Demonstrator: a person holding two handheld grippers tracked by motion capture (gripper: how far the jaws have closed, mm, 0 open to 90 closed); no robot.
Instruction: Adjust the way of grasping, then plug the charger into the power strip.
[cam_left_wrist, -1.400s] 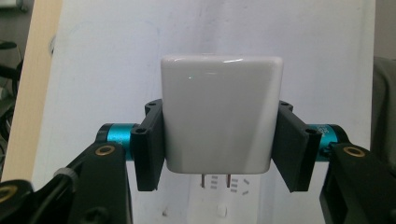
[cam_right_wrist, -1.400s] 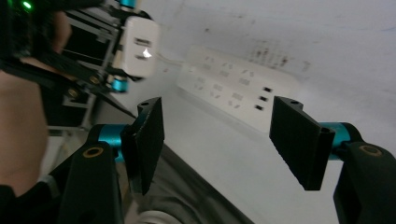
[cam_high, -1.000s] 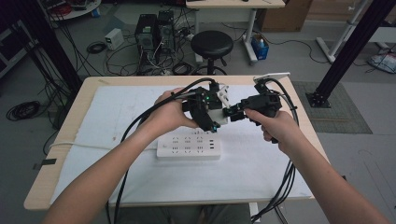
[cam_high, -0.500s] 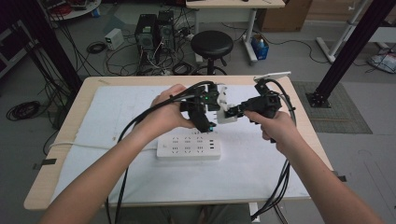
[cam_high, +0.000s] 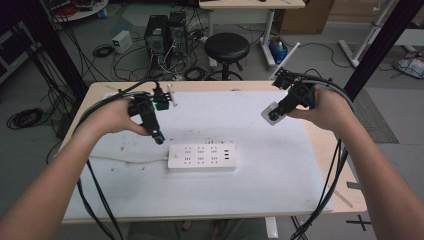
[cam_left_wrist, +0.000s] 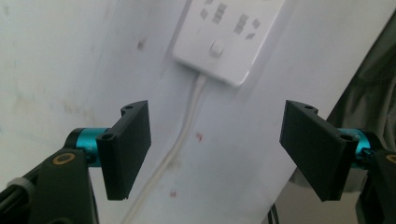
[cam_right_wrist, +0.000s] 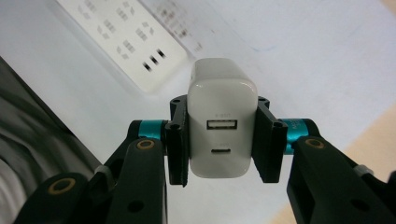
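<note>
We see the right gripper (cam_right_wrist: 222, 140) clamping a glossy white charger block (cam_right_wrist: 222, 126) squarely between its flat black pads (cam_right_wrist: 268, 140) (USB ports face the camera), held above the table's (cam_high: 280, 165) right side. The left gripper (cam_left_wrist: 217, 144) hangs spread wide, empty, over the white power strip's (cam_high: 201, 157) cord (cam_left_wrist: 184, 140).

A power strip (cam_high: 202, 157) lies flat on the table (cam_high: 250, 200), near its middle and toward the person's side, with its cord (cam_high: 127, 160) running off to the left across the mat. The left gripper (cam_high: 158, 137) hangs above the table just left of the strip, over the cord, its jaws spread wide apart. The right gripper (cam_high: 274, 114) is held well to the right of the strip and farther back, above the table, with a USB charger (cam_right_wrist: 222, 119) clamped between its jaws. Beyond the table's far edge, a round stool (cam_high: 227, 47) stands on the floor, with computer towers (cam_high: 165, 32) to its left.
</note>
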